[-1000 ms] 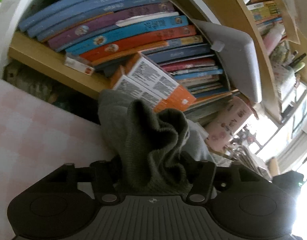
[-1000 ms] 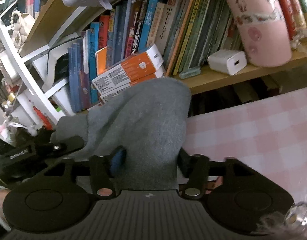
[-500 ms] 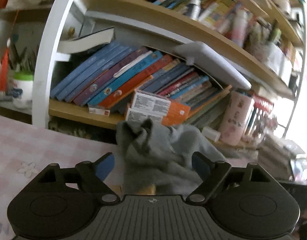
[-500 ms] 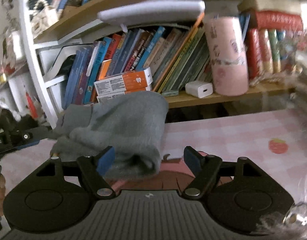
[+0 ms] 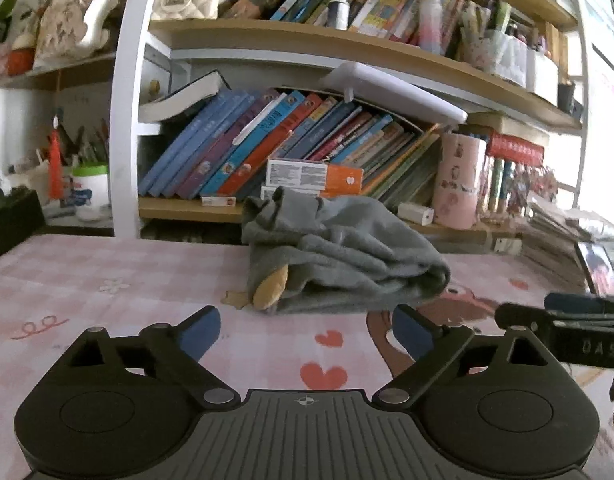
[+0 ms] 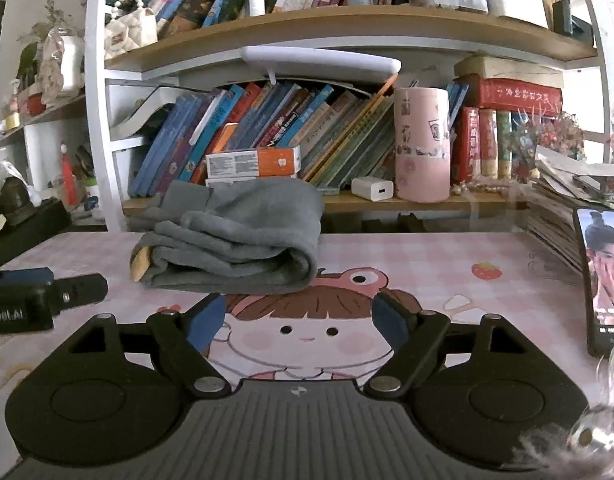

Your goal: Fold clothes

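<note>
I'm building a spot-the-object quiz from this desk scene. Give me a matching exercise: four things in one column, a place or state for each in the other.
Things:
1. grey garment
2. phone
3. white charger
4. pink cup

Places or states:
a. flat on the lower shelf, beside the cup
b. folded on the pink mat
c. upright on the lower shelf
d. screen lit, at the mat's right edge

Pairs: 1-b, 2-d, 3-a, 4-c
</note>
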`<state>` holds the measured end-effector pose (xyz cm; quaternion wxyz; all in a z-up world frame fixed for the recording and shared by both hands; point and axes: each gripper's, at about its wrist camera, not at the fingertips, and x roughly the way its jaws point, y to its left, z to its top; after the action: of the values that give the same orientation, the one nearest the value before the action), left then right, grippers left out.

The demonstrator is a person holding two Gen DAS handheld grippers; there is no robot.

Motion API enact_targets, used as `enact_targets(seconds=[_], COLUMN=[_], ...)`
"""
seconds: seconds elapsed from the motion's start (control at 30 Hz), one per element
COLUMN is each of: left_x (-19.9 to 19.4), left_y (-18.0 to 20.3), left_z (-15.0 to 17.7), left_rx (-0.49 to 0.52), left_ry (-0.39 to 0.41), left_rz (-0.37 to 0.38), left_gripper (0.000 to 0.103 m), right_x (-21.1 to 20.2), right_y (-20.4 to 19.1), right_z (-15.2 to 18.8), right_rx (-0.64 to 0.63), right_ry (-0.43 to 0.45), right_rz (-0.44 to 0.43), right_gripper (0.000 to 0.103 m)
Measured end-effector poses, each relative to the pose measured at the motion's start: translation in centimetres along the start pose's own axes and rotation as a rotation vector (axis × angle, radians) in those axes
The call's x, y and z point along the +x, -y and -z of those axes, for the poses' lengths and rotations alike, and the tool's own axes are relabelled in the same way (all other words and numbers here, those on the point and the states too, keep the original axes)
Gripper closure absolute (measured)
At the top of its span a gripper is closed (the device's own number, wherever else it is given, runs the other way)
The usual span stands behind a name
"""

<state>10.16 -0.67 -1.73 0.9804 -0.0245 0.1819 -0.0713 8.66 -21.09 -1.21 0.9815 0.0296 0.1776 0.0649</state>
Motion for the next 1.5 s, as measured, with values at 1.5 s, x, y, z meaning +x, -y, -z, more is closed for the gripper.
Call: enact_targets(seconds=[1.5], left_x=[-0.8], left_y=[0.3], left_z=[0.2], left_rx=[-0.003], left_ry=[-0.036], left_rz=[-0.052], left_gripper=[0.0], right_x=[-1.3], right_y=[-1.5], right_z=[0.7], right_rx=[-0.059], right_ry=[0.008], right_rz=[0.082], right_gripper=[0.0])
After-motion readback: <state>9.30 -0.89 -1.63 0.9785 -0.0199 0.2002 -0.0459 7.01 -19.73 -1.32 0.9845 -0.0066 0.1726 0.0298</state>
